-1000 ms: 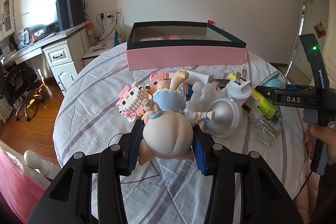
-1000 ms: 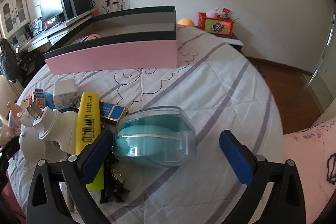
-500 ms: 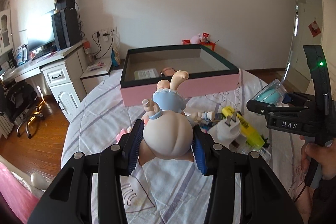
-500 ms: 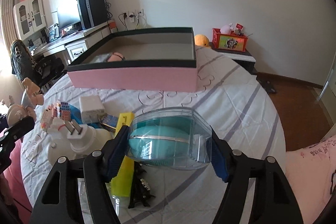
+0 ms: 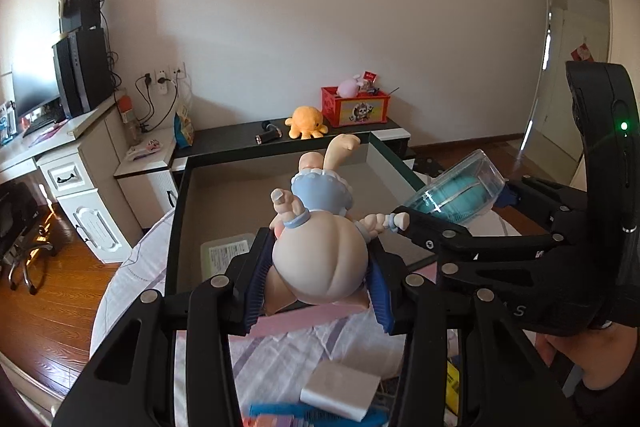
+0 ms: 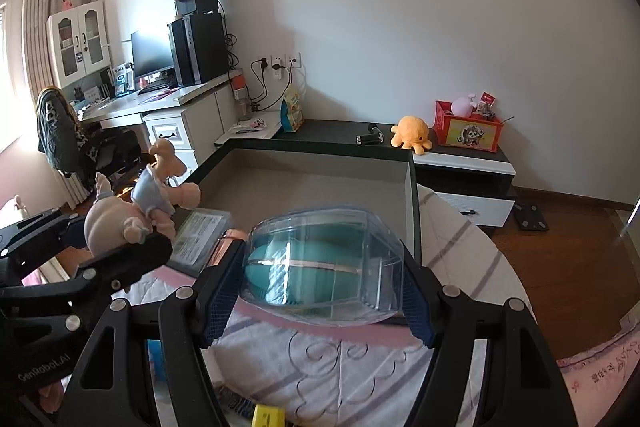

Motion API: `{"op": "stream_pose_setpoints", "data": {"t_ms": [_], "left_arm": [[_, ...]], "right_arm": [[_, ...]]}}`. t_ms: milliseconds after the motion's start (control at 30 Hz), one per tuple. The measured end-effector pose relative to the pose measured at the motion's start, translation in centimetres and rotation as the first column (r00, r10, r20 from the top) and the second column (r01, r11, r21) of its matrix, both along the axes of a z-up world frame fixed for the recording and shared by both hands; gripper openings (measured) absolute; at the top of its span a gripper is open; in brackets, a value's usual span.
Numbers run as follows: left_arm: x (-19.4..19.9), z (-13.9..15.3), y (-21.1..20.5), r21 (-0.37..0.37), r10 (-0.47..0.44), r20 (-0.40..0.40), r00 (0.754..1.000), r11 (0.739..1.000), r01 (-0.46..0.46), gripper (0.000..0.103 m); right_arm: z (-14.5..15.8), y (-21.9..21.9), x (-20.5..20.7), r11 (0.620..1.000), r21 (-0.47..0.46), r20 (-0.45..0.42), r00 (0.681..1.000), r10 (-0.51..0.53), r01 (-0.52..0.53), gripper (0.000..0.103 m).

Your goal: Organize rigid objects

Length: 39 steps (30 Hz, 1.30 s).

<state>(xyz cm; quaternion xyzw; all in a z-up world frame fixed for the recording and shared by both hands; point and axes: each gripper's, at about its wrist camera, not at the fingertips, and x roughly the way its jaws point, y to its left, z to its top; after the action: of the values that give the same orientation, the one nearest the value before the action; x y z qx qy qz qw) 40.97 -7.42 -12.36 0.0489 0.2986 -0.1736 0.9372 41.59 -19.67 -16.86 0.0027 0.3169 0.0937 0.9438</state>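
Now both loads hang over the near edge of the pink box (image 6: 320,327), which sits on the striped bed (image 6: 460,247).

The doll figurine (image 5: 320,263) looks to me like hard, smooth vinyl: light, stiff, a bit slippery on its round head, with thin arms and legs I would not squeeze. The head is the sound place to take it, and that is where the left tool (image 5: 316,287) has it, jaws set fairly narrow, blue pads pressed to either side, legs pointing away over the box.

The clear plastic case (image 6: 324,267) with a teal thing inside seems light too, but its thin walls may flex or crack, and the glossy sides could slide. Broad flat flanks are the best hold. The right tool (image 6: 318,303) stands much wider, its jaws having just closed in onto the case, one pad on each flank, and the case is carried clear of the bed.

Inside the box a flat labelled packet (image 6: 200,231) lies near the front left, so I would judge the open floor beyond it the safer spot to set both down.
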Motion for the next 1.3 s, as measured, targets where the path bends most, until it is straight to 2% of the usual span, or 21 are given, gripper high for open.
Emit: {"op": "stream_pose_setpoints", "data": {"t_ms": [133, 300, 500, 600, 633, 700, 767, 900, 967, 1033, 1167, 1300], "left_arm": [[4.3, -2.0, -1.1, 0.014, 0.004, -0.079, 0.997, 1.000, -0.002, 0.044], [7.0, -4.6, -1.7, 0.041, 0.015, -0.136, 0.991, 0.999, -0.010, 0.044], [8.0, -5.5, -1.3, 0.048, 0.057, -0.159, 0.986, 0.998, -0.050, 0.046], [7.6, -5.2, -1.2, 0.048, 0.062, -0.138, 0.988, 0.997, -0.056, 0.051], [7.3, -5.0, -1.2, 0.054, 0.071, -0.131, 0.989, 0.996, -0.064, 0.057], [5.8, -4.1, -0.6, 0.043, 0.081, -0.095, 0.992, 0.996, -0.077, 0.066], [3.9, -2.9, 0.1, 0.032, 0.097, -0.048, 0.994, 0.995, -0.095, 0.086], [-1.7, 0.0, 1.9, 0.014, 0.149, 0.095, 0.984, 0.988, -0.151, 0.094], [-5.0, 1.2, 2.9, -0.003, 0.198, 0.163, 0.967, 0.980, -0.200, 0.103], [-8.7, 2.4, 3.8, -0.036, 0.234, 0.231, 0.944, 0.972, -0.232, 0.103], [-14.5, 4.0, 5.3, -0.057, 0.285, 0.301, 0.910, 0.958, -0.281, 0.103], [-19.9, 5.2, 6.7, -0.070, 0.292, 0.334, 0.896, 0.956, -0.285, 0.103]], "right_arm": [[-2.5, -0.6, 4.1, 0.999, -0.027, -0.064, 0.998, -0.025, 0.023, 0.071], [-5.2, -1.0, 6.1, 0.998, -0.061, -0.119, 0.992, -0.036, 0.029, 0.071], [-5.5, -0.1, 6.1, 0.994, -0.107, -0.100, 0.994, -0.042, 0.032, 0.072], [-5.2, -0.7, 5.9, 0.995, -0.087, -0.092, 0.995, -0.048, 0.040, 0.072], [-5.1, -0.7, 5.8, 0.995, -0.085, -0.089, 0.995, -0.050, 0.043, 0.073], [-4.3, -0.9, 5.1, 0.995, -0.084, -0.073, 0.995, -0.061, 0.055, 0.077], [-3.0, -1.1, 3.7, 0.995, -0.076, -0.035, 0.997, -0.067, 0.064, 0.081], [0.3, -1.3, -0.5, 0.997, -0.034, 0.058, 0.996, -0.068, 0.070, 0.086], [1.9, -1.0, -3.4, 0.997, -0.027, 0.112, 0.991, -0.073, 0.077, 0.092], [3.3, -0.7, -6.3, 0.997, -0.005, 0.165, 0.983, -0.078, 0.080, 0.103], [5.6, 0.4, -13.3, 0.995, 0.023, 0.280, 0.955, -0.099, 0.097, 0.103], [6.7, 1.3, -18.7, 0.990, 0.041, 0.351, 0.925, -0.144, 0.138, 0.103]]}}
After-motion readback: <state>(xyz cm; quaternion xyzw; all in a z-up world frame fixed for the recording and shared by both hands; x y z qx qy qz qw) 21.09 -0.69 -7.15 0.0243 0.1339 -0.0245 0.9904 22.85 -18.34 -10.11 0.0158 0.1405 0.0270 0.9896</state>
